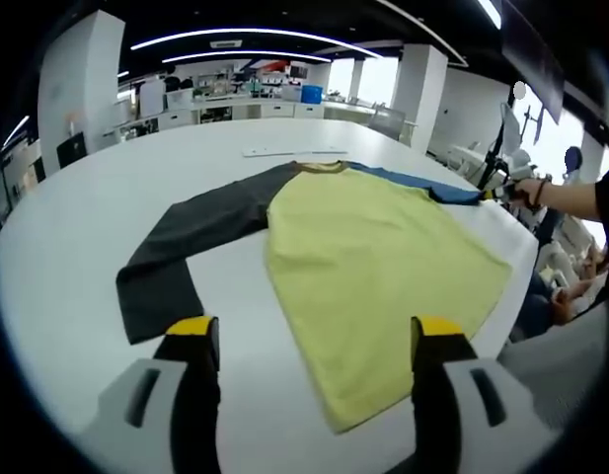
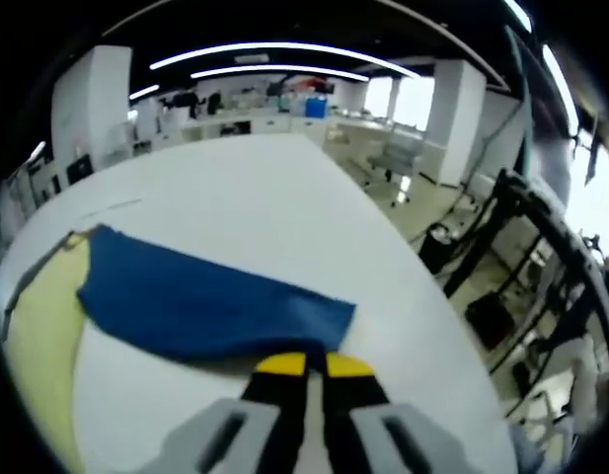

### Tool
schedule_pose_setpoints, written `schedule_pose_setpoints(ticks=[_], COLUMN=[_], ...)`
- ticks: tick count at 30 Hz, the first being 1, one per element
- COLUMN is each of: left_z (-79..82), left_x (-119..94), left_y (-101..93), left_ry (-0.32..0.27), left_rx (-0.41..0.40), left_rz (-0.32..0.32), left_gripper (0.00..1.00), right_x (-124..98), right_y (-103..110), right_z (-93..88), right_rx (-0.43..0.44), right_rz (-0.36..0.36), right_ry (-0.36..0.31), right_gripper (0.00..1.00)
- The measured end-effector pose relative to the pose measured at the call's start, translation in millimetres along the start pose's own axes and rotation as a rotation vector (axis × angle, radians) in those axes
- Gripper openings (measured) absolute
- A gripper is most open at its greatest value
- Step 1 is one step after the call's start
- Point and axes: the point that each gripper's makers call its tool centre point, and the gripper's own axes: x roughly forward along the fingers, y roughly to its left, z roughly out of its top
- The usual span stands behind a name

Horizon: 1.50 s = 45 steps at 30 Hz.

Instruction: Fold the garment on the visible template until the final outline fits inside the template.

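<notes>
A shirt with a yellow body [image 1: 373,267] lies flat on the white table [image 1: 77,227]. Its dark grey sleeve [image 1: 186,247] is spread to the left and its blue sleeve [image 1: 422,185] to the right. My left gripper [image 1: 316,331] hovers open above the shirt's near hem, one jaw on each side of the lower left corner. In the right gripper view the blue sleeve [image 2: 205,296] stretches away from the yellow body [image 2: 42,336]. There my right gripper [image 2: 314,365] is shut at the sleeve's near edge, pinching it. The right gripper [image 1: 494,193] also appears in the left gripper view, held by a hand.
A thin white strip [image 1: 284,151] lies on the table beyond the collar. The table's right edge [image 2: 432,296] runs close to the sleeve end, with chairs and stands [image 2: 521,257] past it. A seated person [image 1: 570,286] is at the right.
</notes>
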Motion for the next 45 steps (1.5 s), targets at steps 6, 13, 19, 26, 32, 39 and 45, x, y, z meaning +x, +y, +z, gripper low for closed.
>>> schedule_pose_setpoints(ticks=[6, 13, 19, 26, 32, 39, 45], left_z=[-0.1, 0.5, -0.2, -0.4, 0.2, -0.6, -5.6], left_x=[0.3, 0.5, 0.4, -0.2, -0.4, -4.2, -4.2], left_y=[-1.6, -2.9, -2.9, -1.7, -2.8, 1.7, 4.9], left_ry=[0.007, 0.008, 0.012, 0.011, 0.009, 0.009, 0.021], left_rx=[0.012, 0.017, 0.024, 0.022, 0.022, 0.011, 0.011], left_rz=[-0.004, -0.009, -0.010, -0.006, -0.005, 0.012, 0.015], left_gripper=[0.77, 0.77, 0.78, 0.78, 0.78, 0.77, 0.77], right_x=[2.4, -4.3, -1.3, -10.4, 14.7, 10.8, 14.6], right_y=[-5.9, -12.7, -19.1, -16.8, -11.7, -9.5, -10.9], right_z=[-10.5, -6.1, 3.2, 12.3, -3.0, -16.8, -20.4], right_rx=[0.015, 0.128, 0.186, 0.184, 0.183, 0.241, 0.234], right_rz=[0.005, -0.003, -0.005, -0.049, -0.032, -0.018, -0.030], right_ry=[0.044, 0.018, -0.005, -0.029, 0.033, 0.076, 0.071], right_gripper=[0.03, 0.14, 0.17, 0.20, 0.22, 0.24, 0.19])
